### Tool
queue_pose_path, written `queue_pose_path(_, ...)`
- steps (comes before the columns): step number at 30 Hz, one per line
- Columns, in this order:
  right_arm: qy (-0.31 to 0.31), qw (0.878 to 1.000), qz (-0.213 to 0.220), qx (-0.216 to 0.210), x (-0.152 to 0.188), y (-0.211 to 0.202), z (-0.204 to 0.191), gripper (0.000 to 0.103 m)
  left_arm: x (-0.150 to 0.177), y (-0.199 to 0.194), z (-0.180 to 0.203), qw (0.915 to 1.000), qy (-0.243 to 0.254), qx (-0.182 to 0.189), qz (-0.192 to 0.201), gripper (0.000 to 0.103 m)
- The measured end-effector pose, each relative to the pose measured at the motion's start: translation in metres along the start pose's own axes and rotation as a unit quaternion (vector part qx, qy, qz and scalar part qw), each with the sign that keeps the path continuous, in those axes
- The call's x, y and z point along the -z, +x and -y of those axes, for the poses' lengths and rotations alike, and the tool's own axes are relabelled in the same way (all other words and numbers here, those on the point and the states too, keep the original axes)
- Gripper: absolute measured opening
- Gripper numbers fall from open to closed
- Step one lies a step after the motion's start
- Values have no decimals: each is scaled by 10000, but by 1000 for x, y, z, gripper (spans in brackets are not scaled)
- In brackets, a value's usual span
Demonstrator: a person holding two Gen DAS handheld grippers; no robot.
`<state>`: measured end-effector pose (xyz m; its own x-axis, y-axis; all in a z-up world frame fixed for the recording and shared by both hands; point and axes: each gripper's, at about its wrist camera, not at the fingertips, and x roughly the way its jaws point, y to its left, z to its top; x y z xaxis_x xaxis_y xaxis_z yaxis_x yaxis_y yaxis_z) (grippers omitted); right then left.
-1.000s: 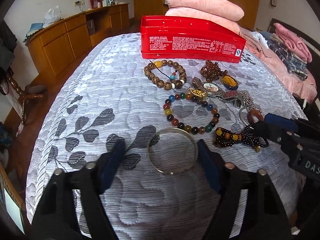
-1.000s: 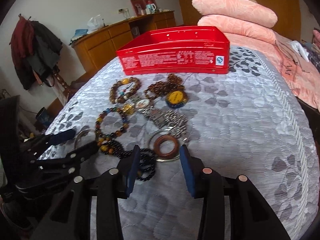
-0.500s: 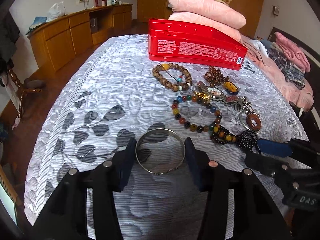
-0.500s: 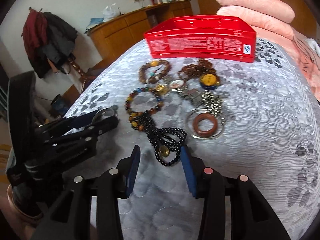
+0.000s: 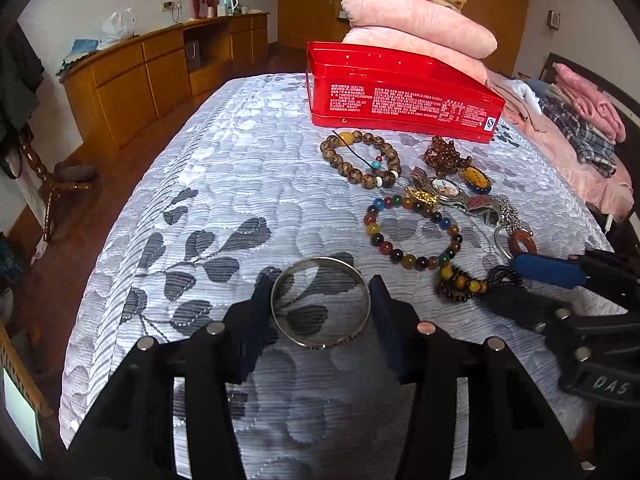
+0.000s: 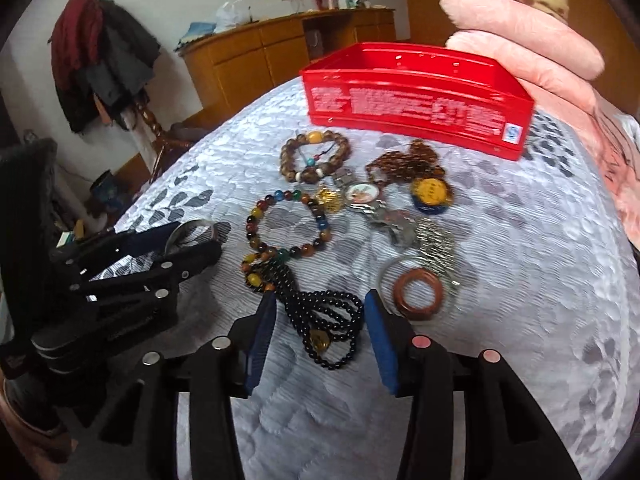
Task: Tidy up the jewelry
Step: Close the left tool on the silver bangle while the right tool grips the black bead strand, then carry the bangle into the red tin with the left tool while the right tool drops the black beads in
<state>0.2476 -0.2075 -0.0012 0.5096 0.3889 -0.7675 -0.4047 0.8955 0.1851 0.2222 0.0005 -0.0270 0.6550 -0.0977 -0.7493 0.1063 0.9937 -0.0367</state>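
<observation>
Left wrist: left gripper (image 5: 320,300) pinches the silver bangle (image 5: 320,303); right gripper (image 6: 320,312) opening around black beads (image 6: 326,320).

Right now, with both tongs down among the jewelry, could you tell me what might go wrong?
1. The bangle sits between the left tongs across its width; thin metal might slip out or tip.
2. The right tongs are opening around the black beads, whose strand runs into the colored bracelet; lifting could drag it.
</observation>
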Motion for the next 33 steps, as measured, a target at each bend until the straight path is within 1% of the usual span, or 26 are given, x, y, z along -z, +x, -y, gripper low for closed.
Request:
queue_pose_path(3, -178, 9998, -68, 52, -3, 9, -4, 50, -1, 1, -1, 10000, -2, 25, 10, 48)
queue_pose_path(6, -299, 9995, -60, 130, -3, 10, -7, 49, 0, 2, -2, 10000, 4, 58, 42, 48)
queue_pose_path(7, -300, 9994, -38, 153, -2, 10, -7, 41, 1, 1, -3, 9999, -7, 88, 56, 48)
queue_pose_path(9, -220, 9996, 20, 173, 0, 7, -4, 37, 2, 0, -6, 9997, -70, 194, 87, 48)
queue_pose_path(11, -72, 9999, 62, 103, 2, 3, 1, 25, 3, -2, -8, 9996, -82, 248, 110, 48)
queue_pose_path(14, 84, 9999, 108, 30, 5, -4, 8, 23, 5, -4, -9, 9994, -104, 298, 141, 48)
queue_pose_path(15, 120, 9998, 126, 13, 6, -7, 10, 17, 6, -5, -10, 9993, -134, 323, 144, 48)
queue_pose_path(20, 337, 9991, 235, -130, 11, -19, 22, 17, 5, -8, -9, 9989, -214, 389, 161, 48)
queue_pose_path(25, 500, 9974, 509, -131, 9, -39, 35, 17, -5, -16, 2, 9986, -88, 429, 310, 48)
queue_pose_path(29, 584, 9958, 696, -104, -1, -51, 49, 17, -26, -18, 11, 9975, 1, 523, 481, 48)
queue_pose_path(33, 638, 9935, 940, 68, -24, -60, 68, 17, -55, -19, 22, 9960, 146, 531, 703, 48)
